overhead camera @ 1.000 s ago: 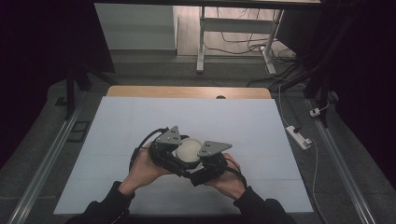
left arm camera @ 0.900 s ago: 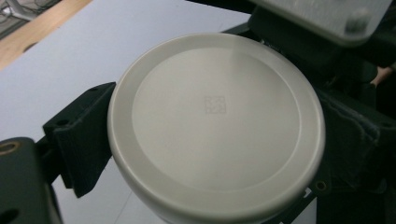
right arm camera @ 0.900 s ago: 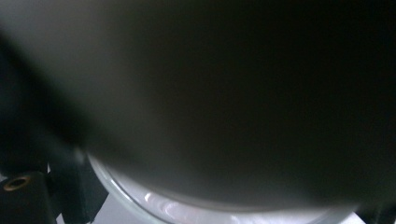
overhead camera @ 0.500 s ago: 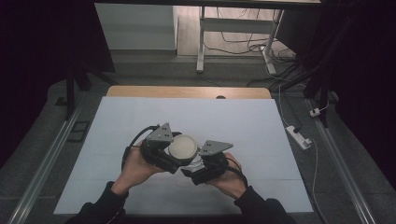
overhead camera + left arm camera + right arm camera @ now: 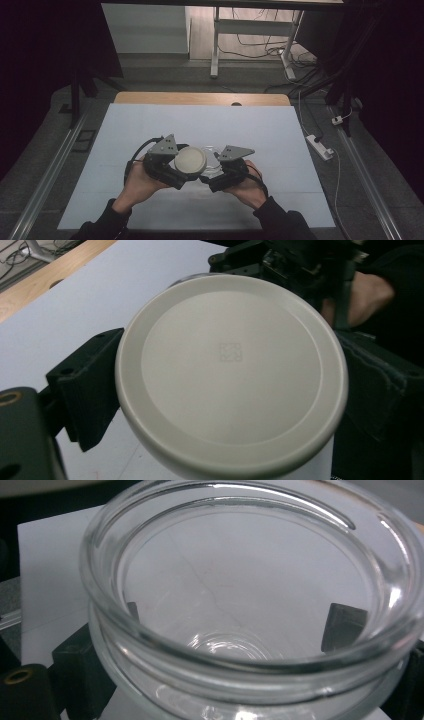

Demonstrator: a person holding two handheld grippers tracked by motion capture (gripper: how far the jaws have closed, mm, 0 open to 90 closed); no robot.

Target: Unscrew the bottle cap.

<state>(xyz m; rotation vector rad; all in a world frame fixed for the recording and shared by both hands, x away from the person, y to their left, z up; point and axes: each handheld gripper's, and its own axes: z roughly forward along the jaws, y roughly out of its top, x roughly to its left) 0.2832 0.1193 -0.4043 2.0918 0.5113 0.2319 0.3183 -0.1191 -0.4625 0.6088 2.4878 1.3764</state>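
My left gripper [image 5: 186,167] pinched the round cream plastic lid [image 5: 231,372] at nine o'clock of the clear glass jar [image 5: 250,610], which my right gripper [image 5: 214,172] clamped steady for capping or uncapping.

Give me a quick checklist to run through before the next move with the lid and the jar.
1. Round off-white plastic lid clamped between the left gripper jaws: ok.
2. Clear glass jar clamped between the right gripper jaws: ok, a jaw shows through the glass on each side.
3. Lid fully off the jar mouth: ok, the rim is open in the right gripper view.
4. Jar empty: ok, nothing shows inside.
5. Free space on the white table sheet to set something down: ok.
6. Lid's underside or thread clean: cannot tell, its flat face is what shows.
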